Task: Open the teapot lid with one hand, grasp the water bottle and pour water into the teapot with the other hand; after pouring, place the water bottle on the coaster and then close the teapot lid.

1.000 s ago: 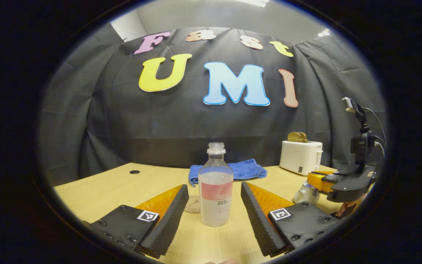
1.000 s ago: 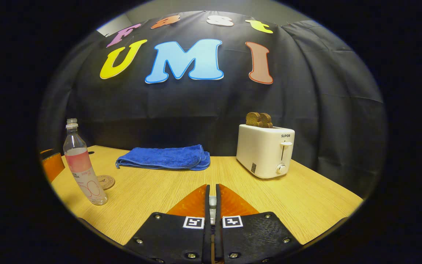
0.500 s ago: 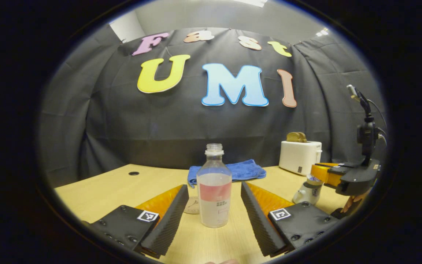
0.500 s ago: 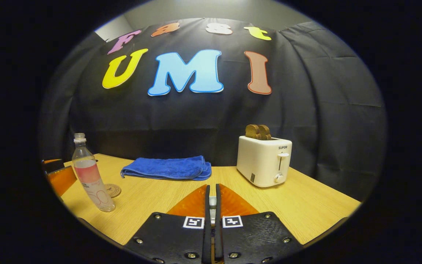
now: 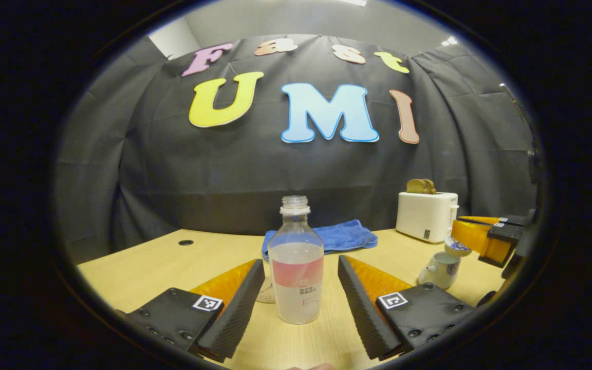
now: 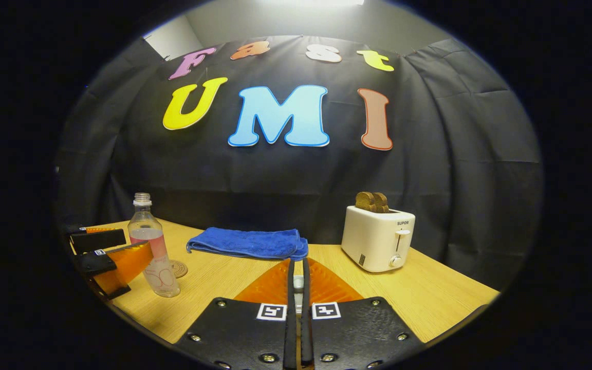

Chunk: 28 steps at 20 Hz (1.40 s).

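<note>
the left tongs (image 5: 301,288) are standing wide, their ribbed fingers (image 5: 239,308) flanking, apart from, a clear uncapped water bottle (image 5: 296,267) on the wood-grain desk (image 5: 147,262). the right tongs (image 6: 296,280) are gripping the lid (image 5: 458,245), raised above the round teapot (image 5: 440,270).

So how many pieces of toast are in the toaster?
2. Both toast slices stick up side by side from the top of the toaster, at the table's right. More could be hidden inside.

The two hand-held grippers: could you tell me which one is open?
The left hand-held gripper is open, fingers spread either side of the water bottle without touching it. The right hand-held gripper is shut on the teapot lid.
</note>
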Motion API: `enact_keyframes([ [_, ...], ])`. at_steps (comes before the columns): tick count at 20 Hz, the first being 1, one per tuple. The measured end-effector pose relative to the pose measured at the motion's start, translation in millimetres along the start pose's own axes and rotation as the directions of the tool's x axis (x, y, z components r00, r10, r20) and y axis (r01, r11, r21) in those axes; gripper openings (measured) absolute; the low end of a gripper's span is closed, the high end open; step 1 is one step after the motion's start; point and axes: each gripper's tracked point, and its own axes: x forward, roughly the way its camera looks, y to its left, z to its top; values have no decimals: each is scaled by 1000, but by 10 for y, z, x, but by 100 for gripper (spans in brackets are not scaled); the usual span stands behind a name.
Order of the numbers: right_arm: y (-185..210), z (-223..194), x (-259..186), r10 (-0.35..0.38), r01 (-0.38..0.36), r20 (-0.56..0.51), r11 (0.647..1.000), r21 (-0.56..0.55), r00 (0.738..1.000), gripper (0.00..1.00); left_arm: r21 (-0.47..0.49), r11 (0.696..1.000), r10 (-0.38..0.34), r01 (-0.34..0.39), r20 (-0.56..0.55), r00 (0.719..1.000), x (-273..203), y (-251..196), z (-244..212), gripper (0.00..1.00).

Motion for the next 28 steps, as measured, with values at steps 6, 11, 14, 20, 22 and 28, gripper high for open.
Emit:
enact_keyframes([
  [6, 0, 54, -44, 14, -14, 16, 1000, 7, 1000, 4, 20, 1000, 15, -15, -4, 1000, 278, 93, -54, 100],
  [11, -5, 108, -124, 18, -18, 33, 1000, -8, 999, 4, -10, 1000, 23, -24, -43, 999, 497, 135, -179, 100],
  [14, -16, 114, -237, 25, -24, 37, 1000, -9, 999, 4, -23, 1000, -1, 0, -46, 999, 546, 88, -203, 100],
  [20, -74, 48, -732, 26, -26, 32, 1000, 16, 999, 4, -8, 1000, -1, 1, -67, 998, 443, 75, -196, 87],
  [22, -73, 4, -911, 26, -26, 24, 1000, 8, 999, 4, -2, 1000, -6, 6, -68, 998, 420, 48, -178, 87],
  [28, -117, -70, -1460, 17, -17, 11, 1000, -2, 1000, 4, 102, 994, -36, 39, -33, 999, 321, -170, 36, 87],
])
